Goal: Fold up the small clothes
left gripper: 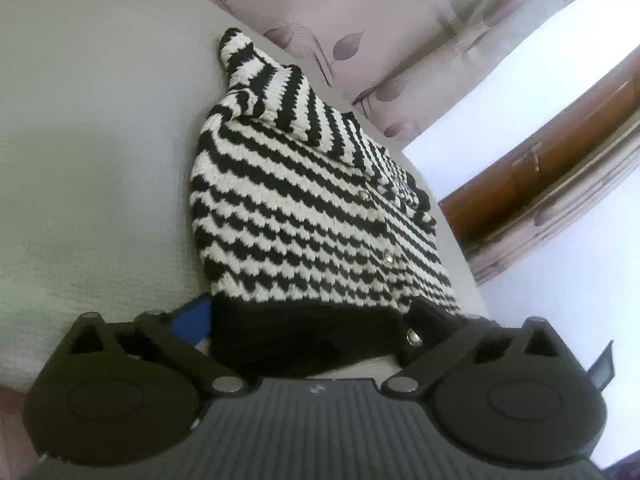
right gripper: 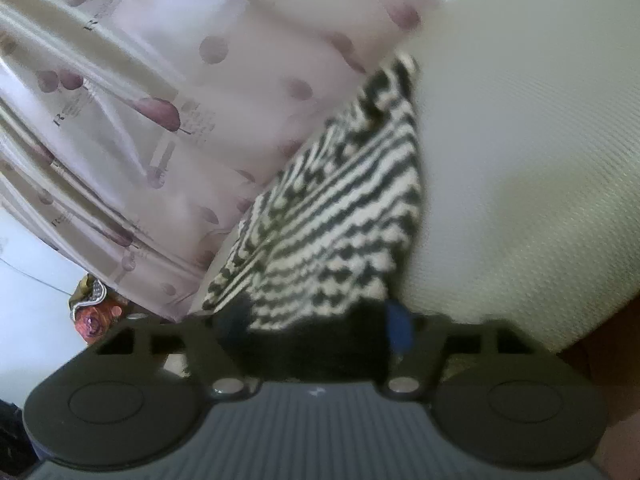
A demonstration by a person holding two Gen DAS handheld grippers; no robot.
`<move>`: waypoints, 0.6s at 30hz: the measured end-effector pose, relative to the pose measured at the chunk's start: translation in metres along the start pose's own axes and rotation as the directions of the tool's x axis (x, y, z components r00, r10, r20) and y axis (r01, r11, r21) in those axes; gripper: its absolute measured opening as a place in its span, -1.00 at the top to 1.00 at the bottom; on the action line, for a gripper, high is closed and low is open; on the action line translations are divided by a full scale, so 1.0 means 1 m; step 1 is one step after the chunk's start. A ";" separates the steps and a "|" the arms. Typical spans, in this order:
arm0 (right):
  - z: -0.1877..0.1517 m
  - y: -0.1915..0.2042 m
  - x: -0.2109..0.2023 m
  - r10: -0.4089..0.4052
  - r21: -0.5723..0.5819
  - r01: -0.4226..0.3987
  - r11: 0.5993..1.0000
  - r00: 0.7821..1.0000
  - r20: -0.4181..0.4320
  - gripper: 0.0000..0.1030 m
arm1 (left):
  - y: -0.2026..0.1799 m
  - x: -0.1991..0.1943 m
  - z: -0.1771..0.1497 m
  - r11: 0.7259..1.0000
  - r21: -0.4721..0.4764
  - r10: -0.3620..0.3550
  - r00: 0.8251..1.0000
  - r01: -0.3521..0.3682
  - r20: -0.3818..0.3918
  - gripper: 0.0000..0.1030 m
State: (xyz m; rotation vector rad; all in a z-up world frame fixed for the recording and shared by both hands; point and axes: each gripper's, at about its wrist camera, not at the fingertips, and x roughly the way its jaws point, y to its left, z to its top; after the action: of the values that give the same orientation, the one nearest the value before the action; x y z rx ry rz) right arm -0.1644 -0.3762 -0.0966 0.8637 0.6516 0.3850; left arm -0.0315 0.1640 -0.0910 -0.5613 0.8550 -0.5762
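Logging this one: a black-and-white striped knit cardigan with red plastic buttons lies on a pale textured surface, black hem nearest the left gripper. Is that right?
Not quite. The buttons are shiny silver, metallic-looking, not red plastic; the left wrist view shows several along the front placket. The rest holds: the black-and-white striped knit cardigan lies on the pale textured surface, black hem nearest the left gripper.

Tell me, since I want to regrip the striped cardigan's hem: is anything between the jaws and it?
Nothing visible. The striped cardigan lies on the pale surface, its black hem directly between the open jaws of both the left gripper and right gripper.
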 end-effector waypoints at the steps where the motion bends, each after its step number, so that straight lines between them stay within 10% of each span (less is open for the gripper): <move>1: 0.000 0.002 0.003 0.000 -0.002 0.000 1.000 1.000 0.008 -0.54 | -0.002 0.002 -0.001 1.000 0.012 0.010 1.000 -0.011 0.013 -0.75; 2: 0.000 0.003 0.005 -0.006 -0.007 0.006 1.000 1.000 0.019 -0.52 | -0.002 0.003 -0.002 1.000 0.019 0.022 1.000 -0.022 0.019 -0.26; 3: 0.000 0.004 0.007 -0.017 -0.013 0.017 1.000 1.000 0.023 -0.43 | -0.002 0.006 -0.003 0.999 0.018 0.038 0.999 -0.038 0.009 0.67; 6: 0.000 0.008 0.015 -0.128 -0.082 0.126 0.989 0.992 -0.013 0.79 | 0.009 0.009 -0.009 0.998 -0.035 0.058 0.998 -0.058 0.018 0.74; 18: -0.001 0.004 -0.036 -0.031 -0.014 0.032 0.999 0.998 0.058 0.82 | -0.001 -0.037 -0.024 0.998 -0.020 0.058 0.982 -0.056 0.181 0.75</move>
State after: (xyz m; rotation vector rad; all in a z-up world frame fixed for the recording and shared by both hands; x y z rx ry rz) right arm -0.1924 -0.3931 -0.0802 0.8462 0.6078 0.3353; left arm -0.0708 0.1830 -0.0835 -0.5915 0.7011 -0.4592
